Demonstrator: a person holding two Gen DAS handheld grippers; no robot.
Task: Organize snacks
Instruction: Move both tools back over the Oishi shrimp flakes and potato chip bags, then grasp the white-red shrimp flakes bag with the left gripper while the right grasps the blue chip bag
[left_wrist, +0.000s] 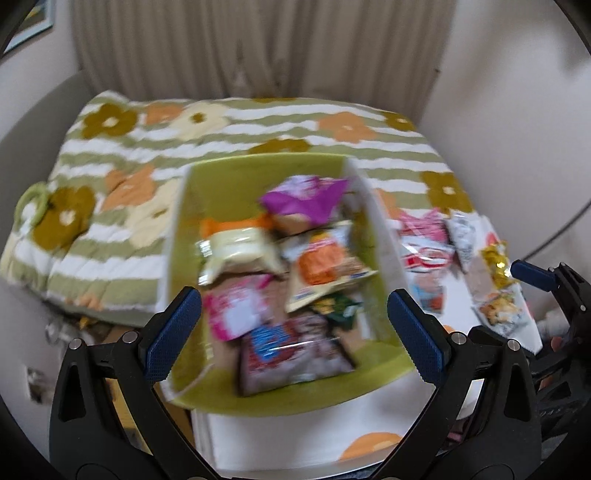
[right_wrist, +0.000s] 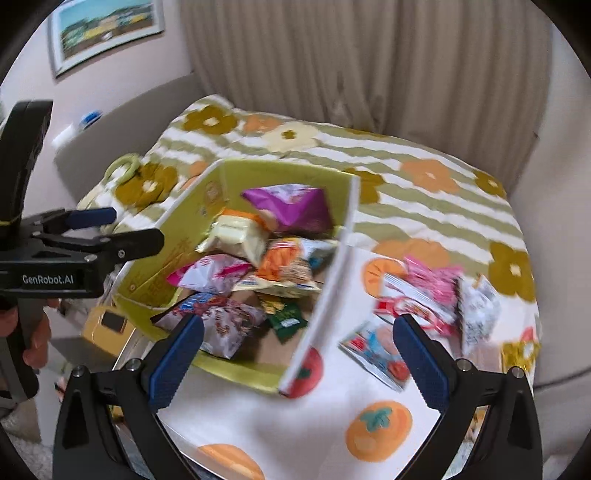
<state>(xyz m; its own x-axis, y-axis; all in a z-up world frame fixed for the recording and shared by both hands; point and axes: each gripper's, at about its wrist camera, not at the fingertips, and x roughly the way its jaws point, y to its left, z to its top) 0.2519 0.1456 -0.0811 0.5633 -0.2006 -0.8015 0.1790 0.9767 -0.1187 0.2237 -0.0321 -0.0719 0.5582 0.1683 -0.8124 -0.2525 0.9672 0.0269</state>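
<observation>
Snack packets (right_wrist: 258, 258) fill the green box (right_wrist: 207, 199); both tongs gape empty, left (right_wrist: 110, 236) marked "GenRobot.AI".

One green box (right_wrist: 207, 206), seven snack packets (right_wrist: 284, 206) inside, about five loose packets (right_wrist: 373, 350) outside.

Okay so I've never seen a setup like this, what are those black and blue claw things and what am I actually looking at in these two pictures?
Those claws are hand-held grippers; a person holds one in each hand, and each carries a wide-angle camera looking out along its fingers. One picture comes from the left gripper, the other from the right gripper. Both are open and hold nothing. Ahead sits a green box already holding several snack packets. More loose packets lie right of it on a white cloth with orange fruit prints. Behind is a flowered blanket. Both pictures are blurred.
</observation>
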